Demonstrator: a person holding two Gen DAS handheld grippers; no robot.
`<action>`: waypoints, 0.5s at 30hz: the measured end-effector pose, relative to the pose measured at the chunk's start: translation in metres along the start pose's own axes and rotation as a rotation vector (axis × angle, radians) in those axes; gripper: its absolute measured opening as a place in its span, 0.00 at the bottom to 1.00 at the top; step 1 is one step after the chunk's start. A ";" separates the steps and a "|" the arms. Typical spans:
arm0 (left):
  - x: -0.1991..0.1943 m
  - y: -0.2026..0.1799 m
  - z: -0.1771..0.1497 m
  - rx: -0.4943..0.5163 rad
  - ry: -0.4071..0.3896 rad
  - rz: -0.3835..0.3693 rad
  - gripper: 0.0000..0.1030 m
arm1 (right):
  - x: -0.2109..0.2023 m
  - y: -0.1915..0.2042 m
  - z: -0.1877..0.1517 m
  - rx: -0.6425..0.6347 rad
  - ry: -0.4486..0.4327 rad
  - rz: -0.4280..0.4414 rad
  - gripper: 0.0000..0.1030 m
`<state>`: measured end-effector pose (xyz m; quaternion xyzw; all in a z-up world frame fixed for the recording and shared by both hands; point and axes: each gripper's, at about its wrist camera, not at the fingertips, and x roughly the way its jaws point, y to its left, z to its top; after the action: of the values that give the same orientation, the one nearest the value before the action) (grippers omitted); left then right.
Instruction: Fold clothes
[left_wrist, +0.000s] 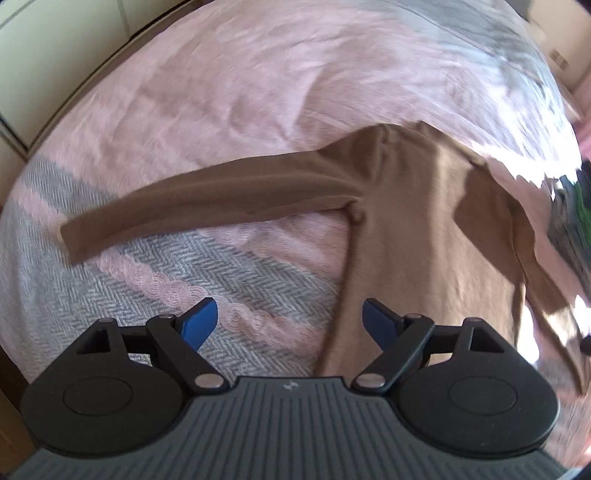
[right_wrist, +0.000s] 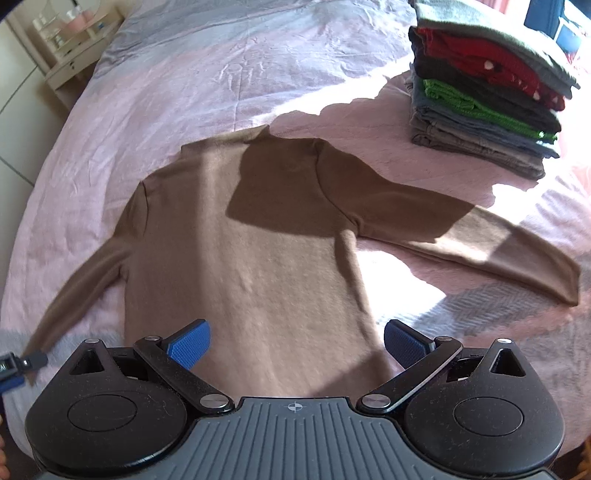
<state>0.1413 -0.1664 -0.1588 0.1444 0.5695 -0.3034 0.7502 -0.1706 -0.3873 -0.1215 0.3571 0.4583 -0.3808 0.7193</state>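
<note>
Sweater (right_wrist: 251, 236): flat on the bed (right_wrist: 155, 96), sleeves spread.
Stack (right_wrist: 484, 88): beyond the sweater's right sleeve.
Left claw (left_wrist: 290, 321): released, over the sweater's side edge.
Right claw (right_wrist: 297, 345): released, over its hem.

I am seeing a pink bedspread (right_wrist: 229, 74) filling the frame, and a small white bedside table (right_wrist: 74, 55) sitting in the upper left corner.
</note>
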 end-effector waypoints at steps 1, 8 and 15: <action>0.009 0.014 0.001 -0.049 -0.002 -0.014 0.80 | 0.006 0.001 0.002 0.021 -0.001 0.011 0.99; 0.069 0.115 0.010 -0.393 -0.014 -0.114 0.67 | 0.058 0.006 0.011 0.131 -0.001 0.043 0.99; 0.108 0.213 -0.018 -0.877 -0.103 -0.238 0.55 | 0.097 0.016 0.005 0.082 0.044 -0.007 0.99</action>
<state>0.2772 -0.0232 -0.2939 -0.2689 0.6186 -0.1245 0.7277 -0.1267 -0.4062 -0.2075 0.3930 0.4594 -0.3941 0.6923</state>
